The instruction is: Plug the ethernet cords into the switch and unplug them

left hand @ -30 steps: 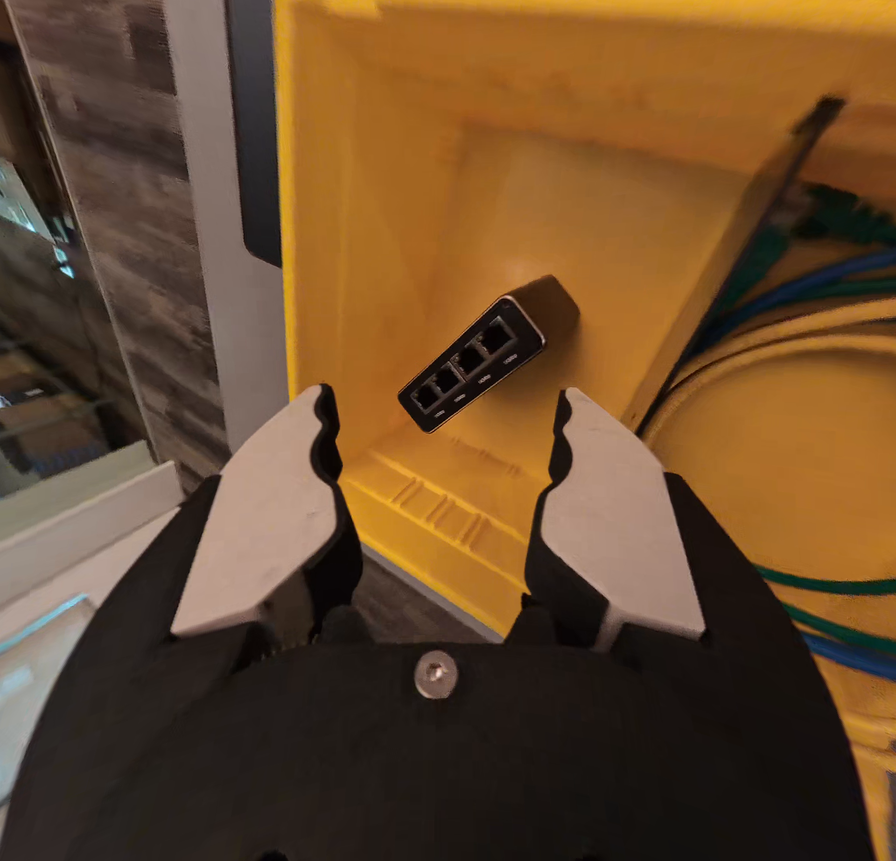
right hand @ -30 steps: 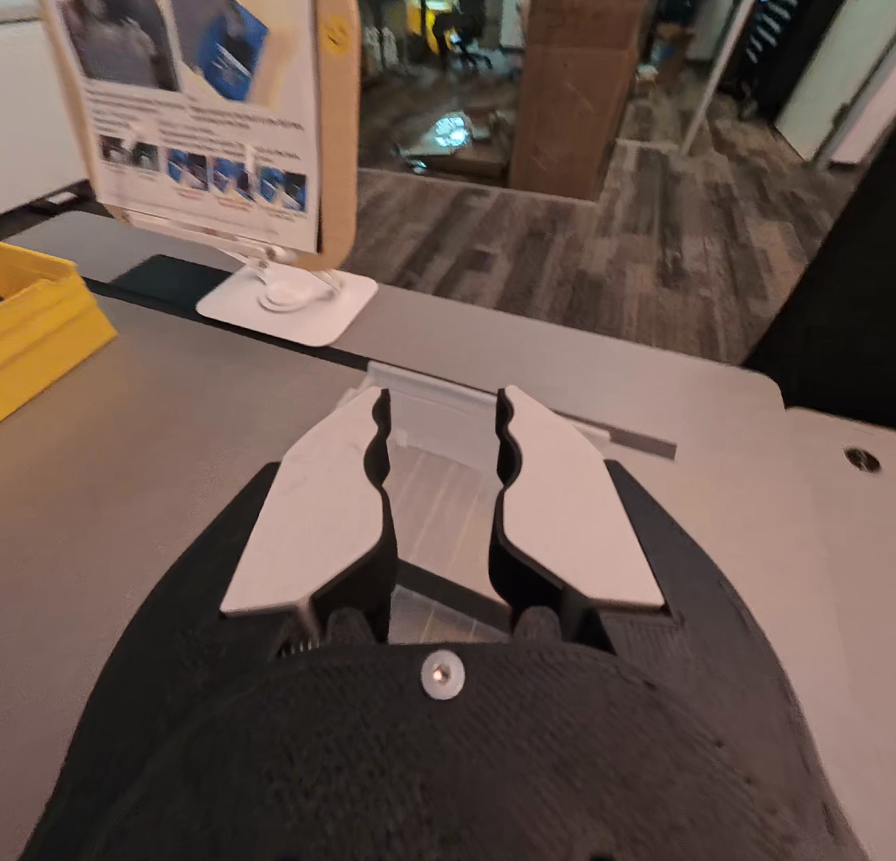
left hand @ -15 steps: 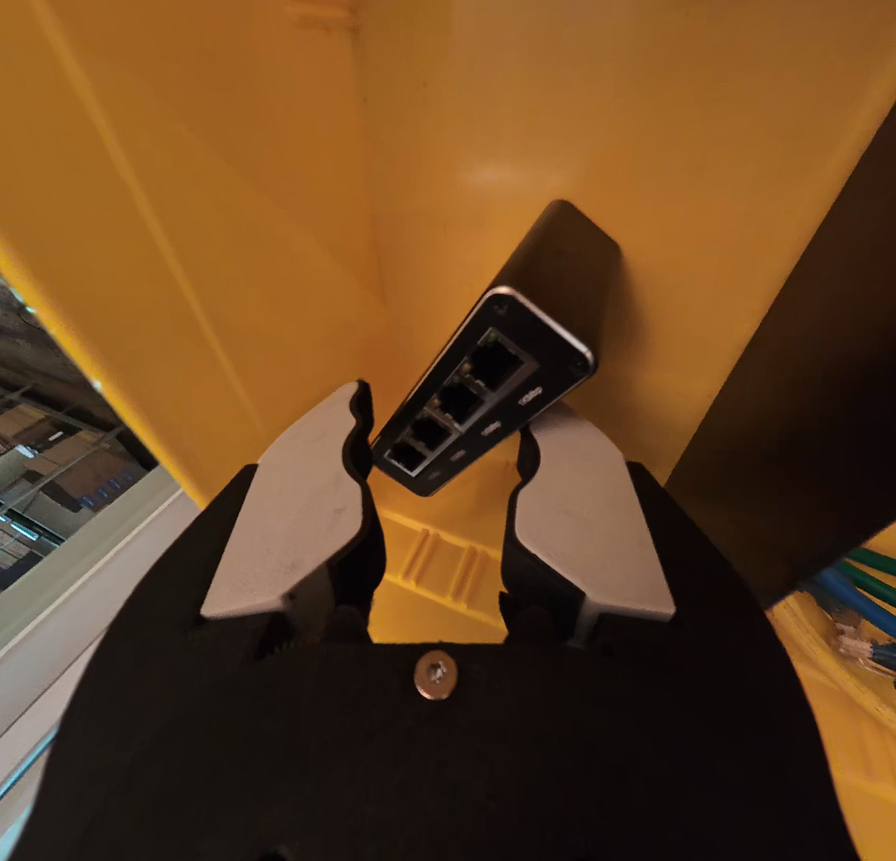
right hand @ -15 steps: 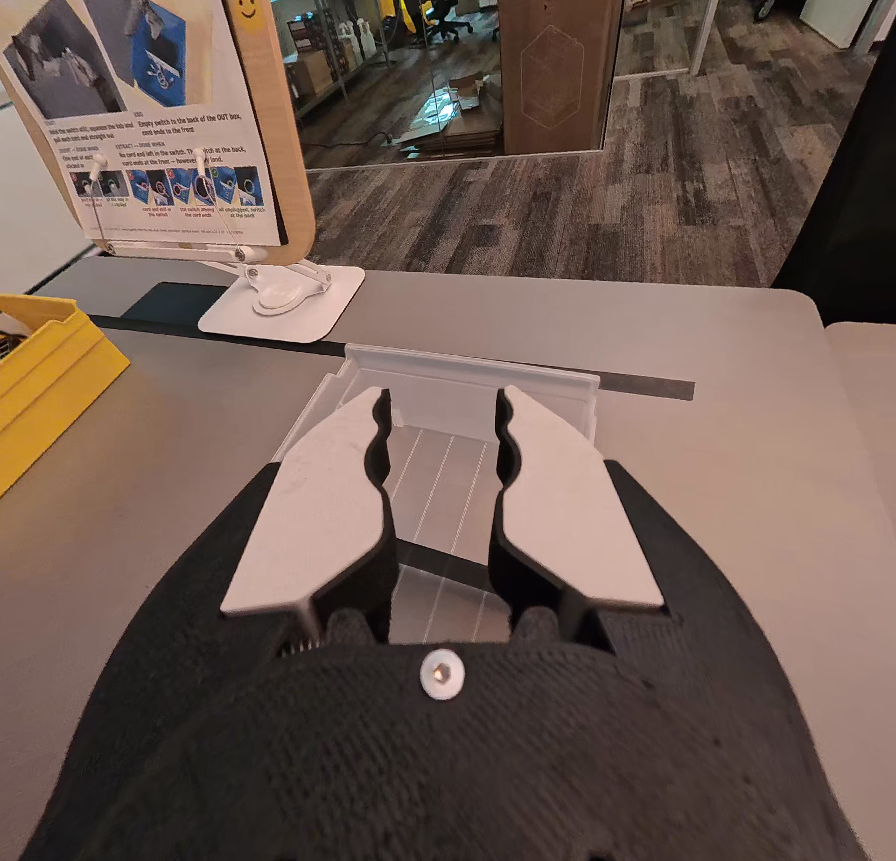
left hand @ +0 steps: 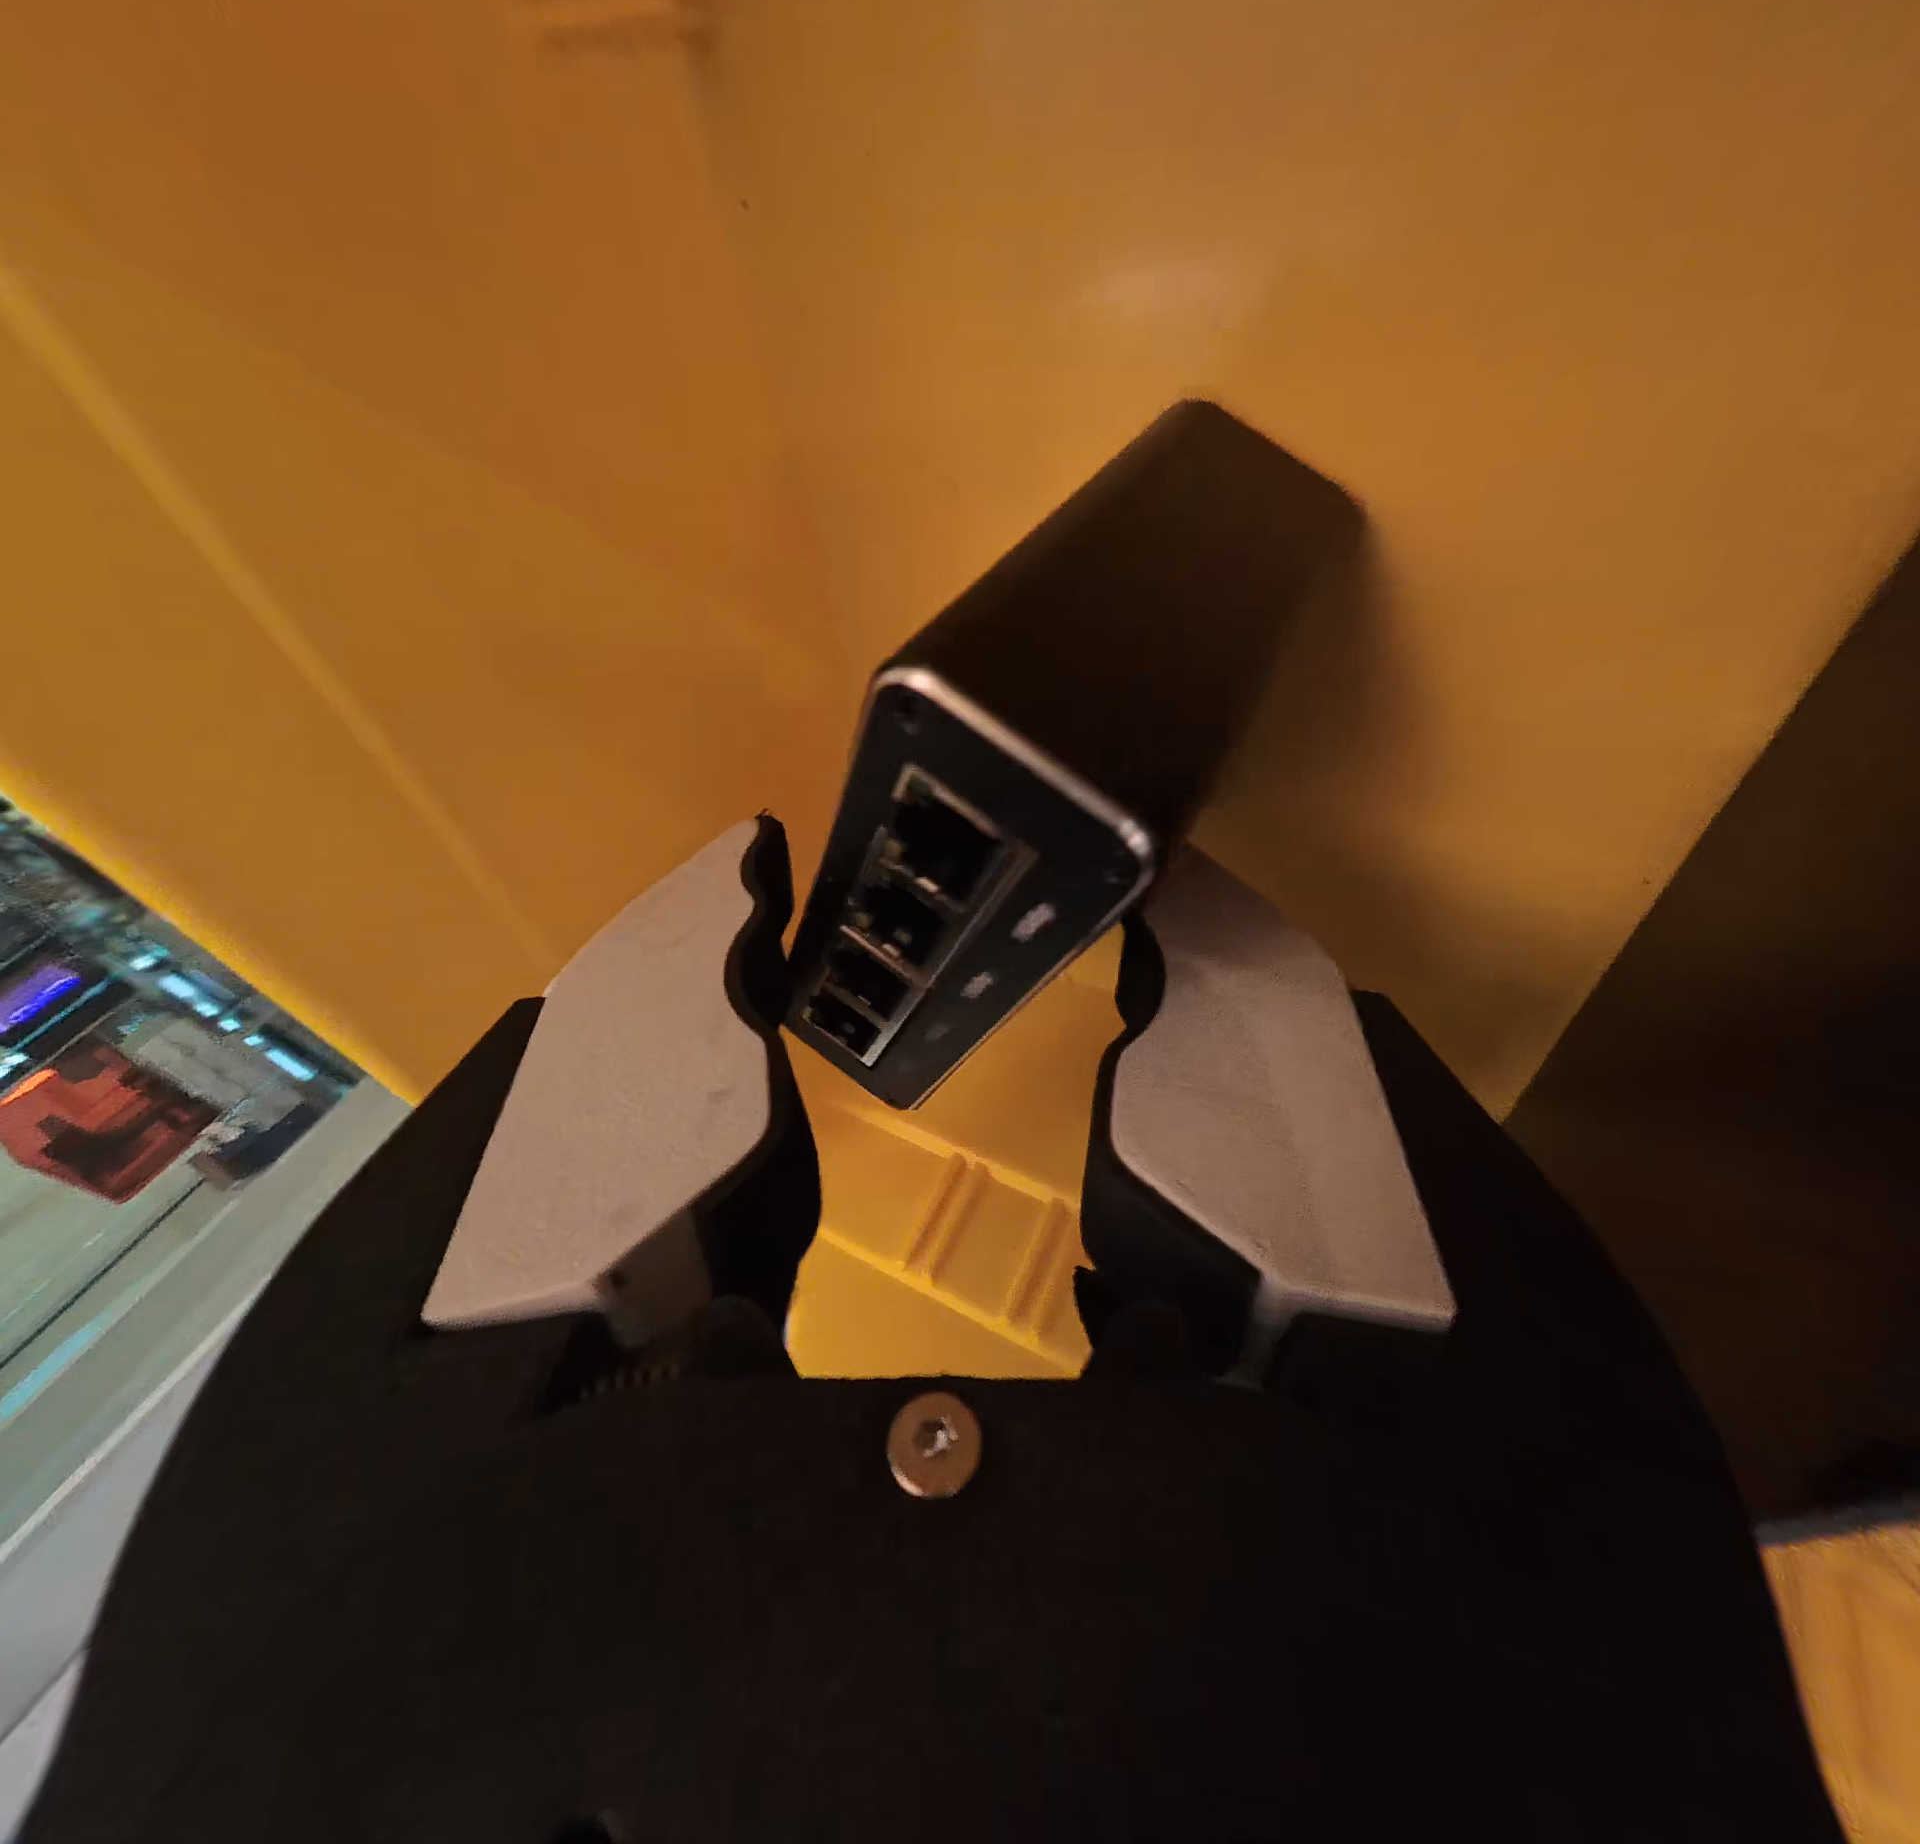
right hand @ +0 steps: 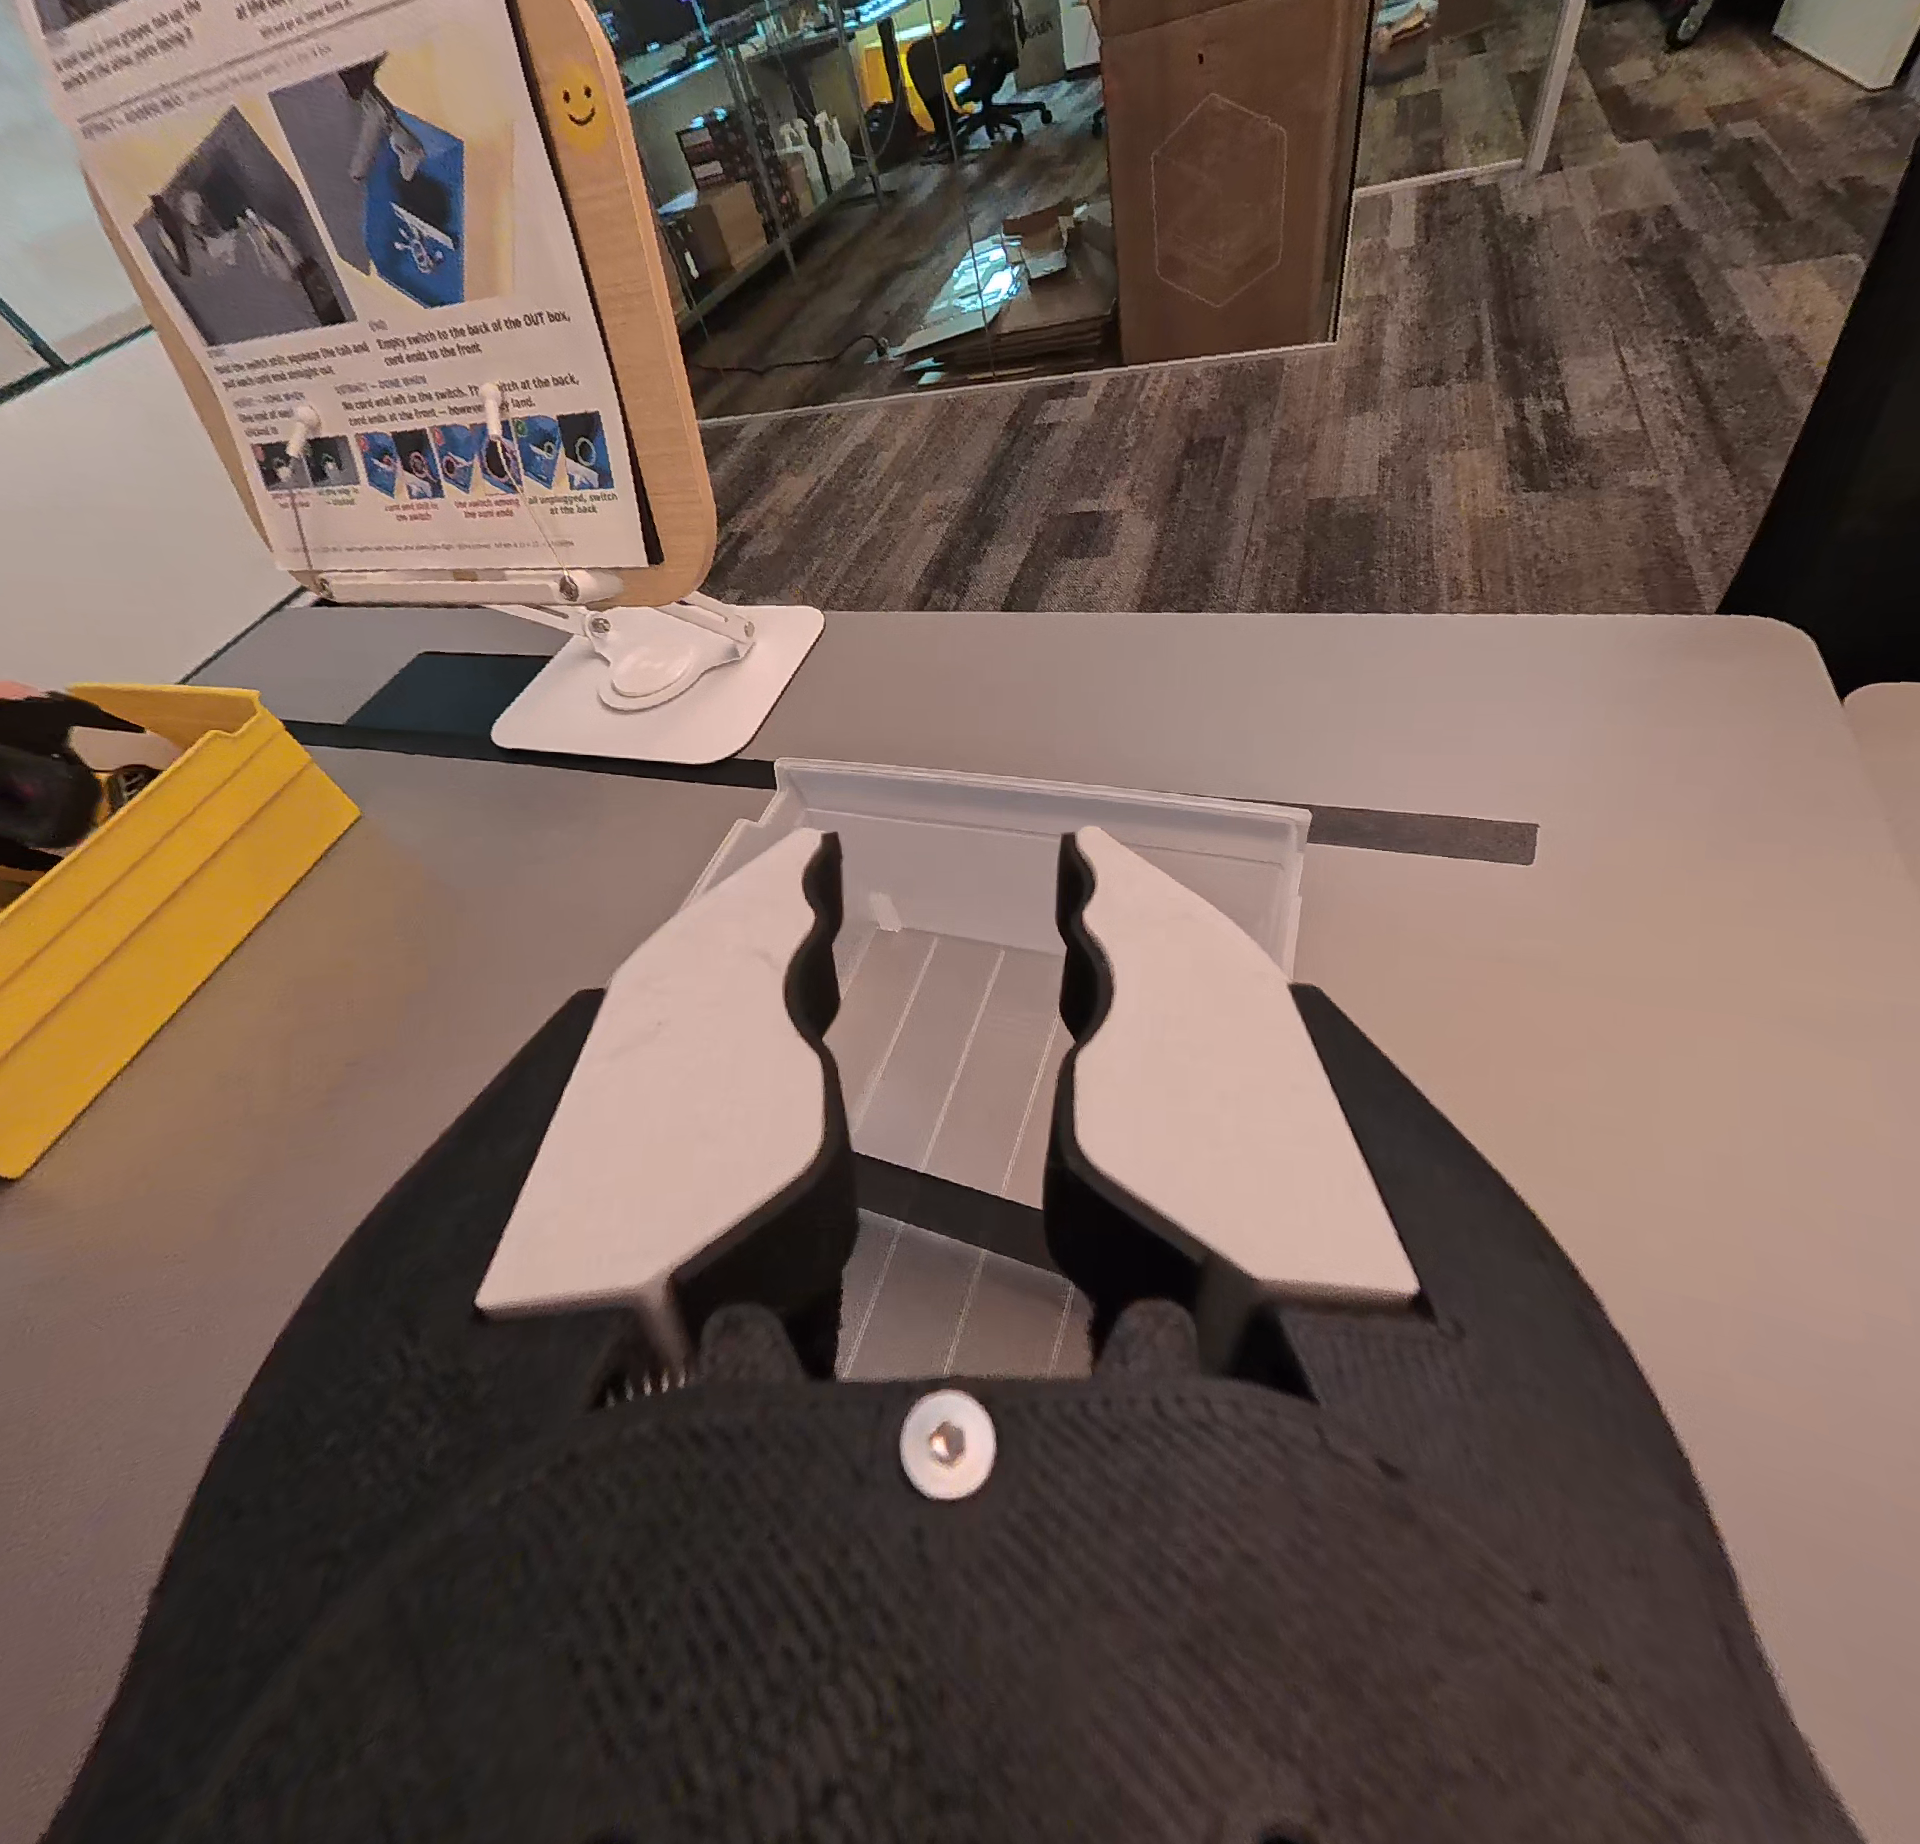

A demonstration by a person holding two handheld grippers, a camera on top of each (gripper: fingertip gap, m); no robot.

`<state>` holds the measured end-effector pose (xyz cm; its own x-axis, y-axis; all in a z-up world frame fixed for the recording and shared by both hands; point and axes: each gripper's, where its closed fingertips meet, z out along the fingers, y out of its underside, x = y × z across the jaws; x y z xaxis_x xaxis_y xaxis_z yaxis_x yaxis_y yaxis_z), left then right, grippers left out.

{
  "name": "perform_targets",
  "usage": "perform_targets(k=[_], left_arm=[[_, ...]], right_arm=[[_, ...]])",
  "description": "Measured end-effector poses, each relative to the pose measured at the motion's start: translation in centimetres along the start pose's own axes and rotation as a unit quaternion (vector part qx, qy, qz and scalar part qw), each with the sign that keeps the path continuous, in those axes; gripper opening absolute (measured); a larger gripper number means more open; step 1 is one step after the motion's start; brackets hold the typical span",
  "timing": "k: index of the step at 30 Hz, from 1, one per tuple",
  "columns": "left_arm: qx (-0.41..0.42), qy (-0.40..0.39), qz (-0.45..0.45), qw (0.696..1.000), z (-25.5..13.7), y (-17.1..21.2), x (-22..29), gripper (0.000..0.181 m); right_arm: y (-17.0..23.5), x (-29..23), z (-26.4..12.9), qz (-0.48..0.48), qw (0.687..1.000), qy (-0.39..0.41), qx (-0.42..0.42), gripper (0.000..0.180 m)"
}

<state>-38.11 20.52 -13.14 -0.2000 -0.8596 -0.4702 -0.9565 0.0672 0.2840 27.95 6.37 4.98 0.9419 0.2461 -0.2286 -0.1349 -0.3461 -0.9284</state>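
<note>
Left gripper (left hand: 951,921) is down inside the yellow bin (left hand: 436,360), jaws parted moderately wide around the front end of the black switch (left hand: 1101,714). The switch stands tilted, port face toward the camera, four empty sockets in a row, no cords in them. Its lower left corner touches or nearly touches the black inner edge of the left finger (left hand: 764,947); the right finger sits just under the face's right edge. Whether the jaws actually pinch it cannot be told.

Around the left gripper: yellow walls close on the left and ahead, a ribbed ledge of the bin below between the fingers, a dark divider panel (left hand: 1766,963) rising to the right and boxing in the switch on that side. Past the bin's edge at lower left, a blurred strip of room.

Right gripper (right hand: 943,864) hovers over the grey table (right hand: 1558,1067), jaws narrowly apart with nothing between them. Directly ahead and beneath the fingers lies a clear plastic tray (right hand: 1039,807), nothing in the part that shows. Well to the left is the yellow bin (right hand: 187,859), with a dark shape, probably the other gripper, at its top edge. Ahead left, a wooden board on a white stand (right hand: 665,682) carries a printed instruction sheet (right hand: 343,267). Beyond the table's far edge: patterned floor, a tall cardboard box (right hand: 1226,132).
</note>
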Motion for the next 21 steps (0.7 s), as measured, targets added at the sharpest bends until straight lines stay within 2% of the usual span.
perform_targets(k=[4,7,10,13,17,21], left_arm=[[-0.028,-0.008,0.01,1.0,0.1,0.2,-0.2,0.061],[-0.043,0.007,0.005,0.999,-0.3,0.7,0.1,0.05],[-0.046,0.031,-0.027,0.998,-1.0,1.3,0.6,0.039],[-0.04,0.033,-0.075,0.996,-2.0,1.8,0.5,0.037],[-0.013,0.004,-0.129,0.992,-4.6,2.1,-0.6,0.035],[0.019,-0.032,-0.187,0.982,-8.8,2.1,-2.4,0.035]], right_arm=[[0.1,0.2,-0.3,0.006,1.0,-0.003,0.002,0.04],[0.1,0.3,-0.4,0.013,1.0,-0.01,0.005,0.039],[0.0,0.3,-0.7,0.019,1.0,-0.018,0.011,0.039],[-0.1,0.2,-0.8,0.022,0.999,-0.026,0.015,0.038],[-0.4,0.1,-1.0,0.023,0.999,-0.032,0.024,0.038],[-0.7,-0.1,-1.4,0.026,0.998,-0.039,0.033,0.037]])
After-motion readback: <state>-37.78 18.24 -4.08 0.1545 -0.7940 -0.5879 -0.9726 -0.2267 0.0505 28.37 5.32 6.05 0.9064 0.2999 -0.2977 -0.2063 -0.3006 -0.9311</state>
